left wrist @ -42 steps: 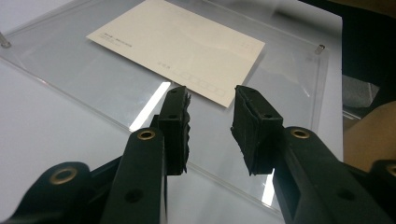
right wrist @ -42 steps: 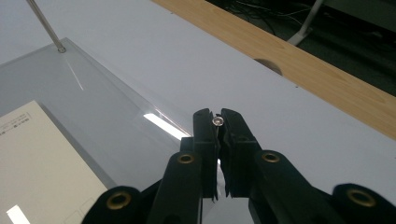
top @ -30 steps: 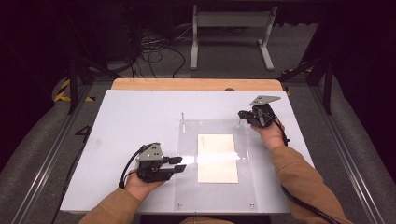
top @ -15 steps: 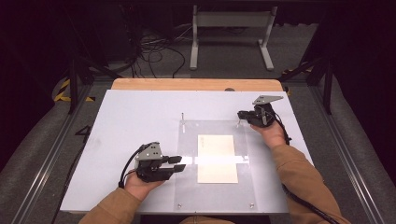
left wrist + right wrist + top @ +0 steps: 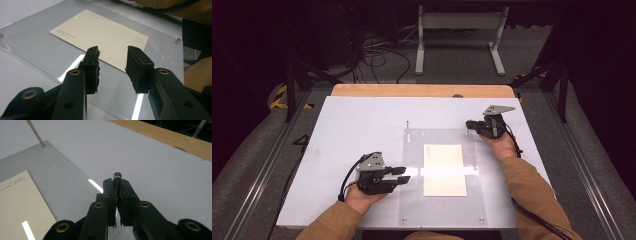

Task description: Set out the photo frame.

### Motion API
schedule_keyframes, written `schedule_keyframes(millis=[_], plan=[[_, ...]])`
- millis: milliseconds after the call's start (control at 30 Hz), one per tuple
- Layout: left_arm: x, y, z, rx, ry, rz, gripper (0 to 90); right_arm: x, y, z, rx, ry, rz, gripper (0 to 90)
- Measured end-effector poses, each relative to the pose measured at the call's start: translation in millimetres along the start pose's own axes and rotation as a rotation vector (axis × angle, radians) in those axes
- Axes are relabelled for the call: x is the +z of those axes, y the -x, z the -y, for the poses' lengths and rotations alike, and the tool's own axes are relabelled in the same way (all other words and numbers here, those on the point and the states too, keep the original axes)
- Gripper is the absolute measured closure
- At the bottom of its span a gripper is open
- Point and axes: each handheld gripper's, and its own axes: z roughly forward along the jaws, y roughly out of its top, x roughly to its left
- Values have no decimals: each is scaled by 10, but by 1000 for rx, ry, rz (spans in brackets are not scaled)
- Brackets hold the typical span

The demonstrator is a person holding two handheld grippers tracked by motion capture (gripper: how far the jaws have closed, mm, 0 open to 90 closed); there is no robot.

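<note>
High view: cream envelope (image 5: 444, 170) flat on clear acrylic plate (image 5: 414, 200), white table (image 5: 352, 125). Left gripper view: left gripper (image 5: 112, 67) jaws parted over plate's near edge, holding nothing. Right gripper view: right gripper (image 5: 117, 188) clenched on thin metal pin (image 5: 116, 175) at plate's corner.

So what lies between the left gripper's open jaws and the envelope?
Bare clear acrylic sheet, crossed by a light glare. In the left gripper view, the left gripper points at the envelope, apart from it.
</note>
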Motion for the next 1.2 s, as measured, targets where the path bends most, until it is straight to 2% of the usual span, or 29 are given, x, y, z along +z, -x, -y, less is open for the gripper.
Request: schedule_keyframes(millis=[33,100,333,500,667,800,867,1067,1200], plan=[[9,13,-1,-3,4,10,617,0,-4,0,3,0,1,847],[12,19,-5,15,-4,6,612,2,-9,-1,-3,-1,8,849],[8,64,11,6,-6,9,606,7,-29,0,30,-1,27,852],[-9,68,3,14,-7,6,606,14,-24,-31,76,-25,32,855],[-13,78,0,12,-5,7,608,30,-23,-60,142,-45,43,854],[-35,57,0,29,-6,2,603,41,-9,-80,173,-59,43,852],[-48,54,6,20,-4,2,596,49,-8,-88,185,-62,47,852],[-93,41,42,2,-17,-4,544,69,10,-100,227,-67,51,852],[-151,26,53,1,-11,-7,454,88,29,-116,249,-69,53,852]])
